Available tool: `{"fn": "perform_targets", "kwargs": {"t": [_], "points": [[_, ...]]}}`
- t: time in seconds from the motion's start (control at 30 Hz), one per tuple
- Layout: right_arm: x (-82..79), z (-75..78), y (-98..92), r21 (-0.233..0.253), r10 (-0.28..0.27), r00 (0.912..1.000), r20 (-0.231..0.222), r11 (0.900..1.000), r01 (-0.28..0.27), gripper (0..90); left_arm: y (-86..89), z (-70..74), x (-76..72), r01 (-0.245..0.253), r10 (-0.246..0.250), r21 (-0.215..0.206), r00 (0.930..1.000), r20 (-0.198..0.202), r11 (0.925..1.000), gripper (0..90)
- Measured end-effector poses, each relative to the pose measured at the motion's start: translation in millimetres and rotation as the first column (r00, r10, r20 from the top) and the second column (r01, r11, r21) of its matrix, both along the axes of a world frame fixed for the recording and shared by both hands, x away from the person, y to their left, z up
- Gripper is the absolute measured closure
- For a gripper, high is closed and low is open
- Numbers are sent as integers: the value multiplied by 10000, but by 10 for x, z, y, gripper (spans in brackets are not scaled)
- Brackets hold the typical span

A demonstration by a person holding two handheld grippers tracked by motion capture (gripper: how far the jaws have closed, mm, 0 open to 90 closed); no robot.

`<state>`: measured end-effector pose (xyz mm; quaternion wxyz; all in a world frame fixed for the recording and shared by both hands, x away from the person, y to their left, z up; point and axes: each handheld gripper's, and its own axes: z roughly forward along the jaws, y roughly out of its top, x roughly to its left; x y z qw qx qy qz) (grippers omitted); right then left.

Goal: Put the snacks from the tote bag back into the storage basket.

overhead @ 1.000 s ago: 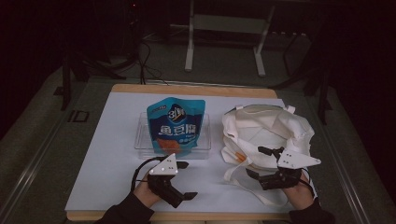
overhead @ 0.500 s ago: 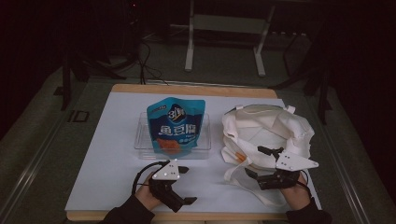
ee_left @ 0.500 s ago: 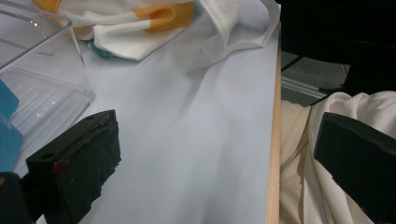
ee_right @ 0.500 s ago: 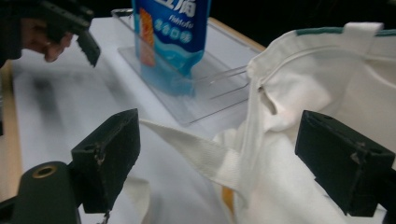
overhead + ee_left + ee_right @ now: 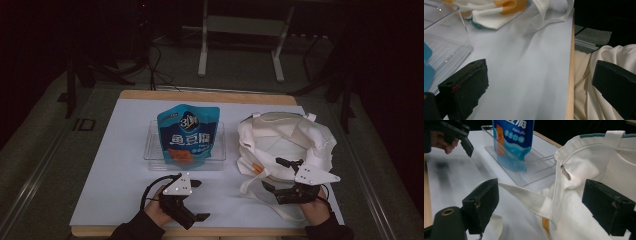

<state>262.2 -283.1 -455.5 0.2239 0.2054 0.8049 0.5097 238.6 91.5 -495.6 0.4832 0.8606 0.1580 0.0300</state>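
White-covered surface (image 5: 110, 165): snack pouch (image 5: 189, 135) propped upright in clear tray (image 5: 150, 150); both tools, left (image 5: 197, 200) and right (image 5: 280, 175), gape empty beside tote bag (image 5: 285, 137), presumably for loading.

Print on the blue snack pouch

The blue pouch (image 5: 513, 140) reads "Fishtofu" under white Chinese characters; in the high view its front (image 5: 189, 134) shows large characters 鱼豆腐.

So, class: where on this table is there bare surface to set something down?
The widest bare patch lies left of the clear tray, out to the table's left edge. A narrower strip runs between the left gripper and the tote bag. The right side is crowded: the bag and right gripper.
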Motion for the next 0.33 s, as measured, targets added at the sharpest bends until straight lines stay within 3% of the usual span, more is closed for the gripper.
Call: {"fn": "perform_targets", "kwargs": {"t": [0.33], "points": [[4, 1, -17, 234, 3, 9999, -149, 9997, 1, 141, 27, -34, 25, -163, 162, -50, 9999, -44, 9999, 9]]}}
